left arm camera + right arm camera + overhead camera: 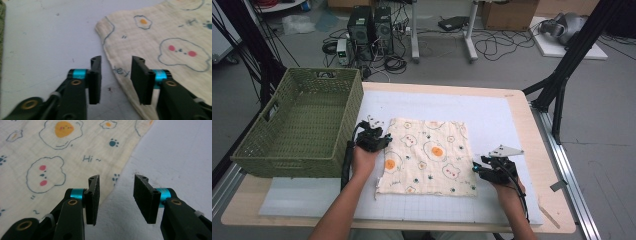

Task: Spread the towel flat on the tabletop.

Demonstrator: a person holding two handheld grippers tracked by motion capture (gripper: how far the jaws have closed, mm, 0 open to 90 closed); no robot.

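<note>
Your left gripper (116,75) stands parted over the printed cloth's (427,155) edge, pinching nothing; your right gripper (116,195), also parted, straddles the cloth's opposite edge on the white mat (492,115).

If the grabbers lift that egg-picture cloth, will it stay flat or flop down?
The cream muslin cloth with fried-egg prints would probably flop: it looks thin, with a wavy edge. It is likely light. Its crinkly weave probably resists slipping on the grey mat.
</note>
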